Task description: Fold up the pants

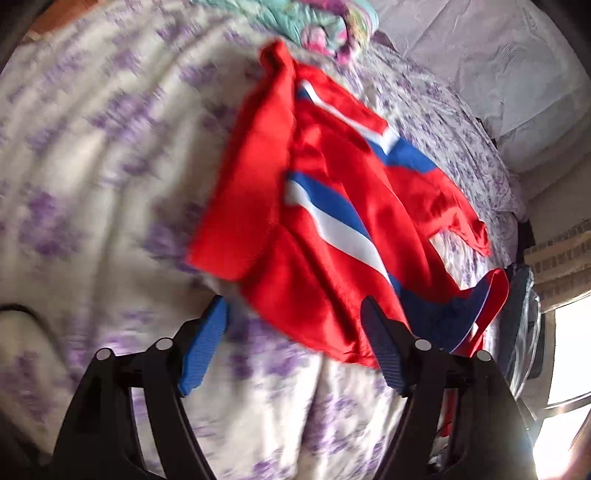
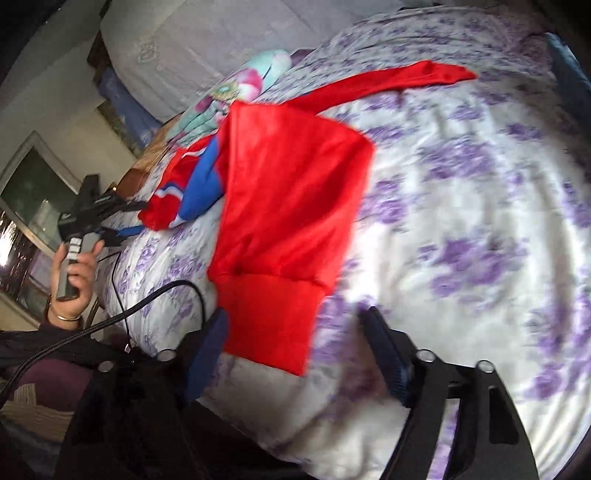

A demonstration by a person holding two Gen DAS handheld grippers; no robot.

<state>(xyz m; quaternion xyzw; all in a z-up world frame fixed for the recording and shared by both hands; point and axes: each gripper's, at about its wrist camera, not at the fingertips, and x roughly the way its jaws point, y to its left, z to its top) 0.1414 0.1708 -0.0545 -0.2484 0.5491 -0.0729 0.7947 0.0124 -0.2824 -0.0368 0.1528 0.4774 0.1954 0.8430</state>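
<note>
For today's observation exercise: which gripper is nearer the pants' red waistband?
Right. The right gripper stands open at the waistband; the left gripper is open at the striped far end.

Home bedroom; bed (image 2: 461,206) with purple-flowered sheet, bunched floral quilt (image 1: 325,26), window (image 2: 33,184)

A: Report all legible text, labels, brands and numbers in both wrist views.

B: None can be read. I checked the red pants (image 1: 332,229) in my left view: they carry blue and white stripes only, no lettering or logo that I can make out. The bedsheet (image 2: 461,221) has a purple floral print, no characters.

A: The handle of the other gripper?

B: In my right view, the grip in my left hand (image 2: 74,273) shows pale blocks. They are too small and blurred to tell whether they bear marks.
</note>
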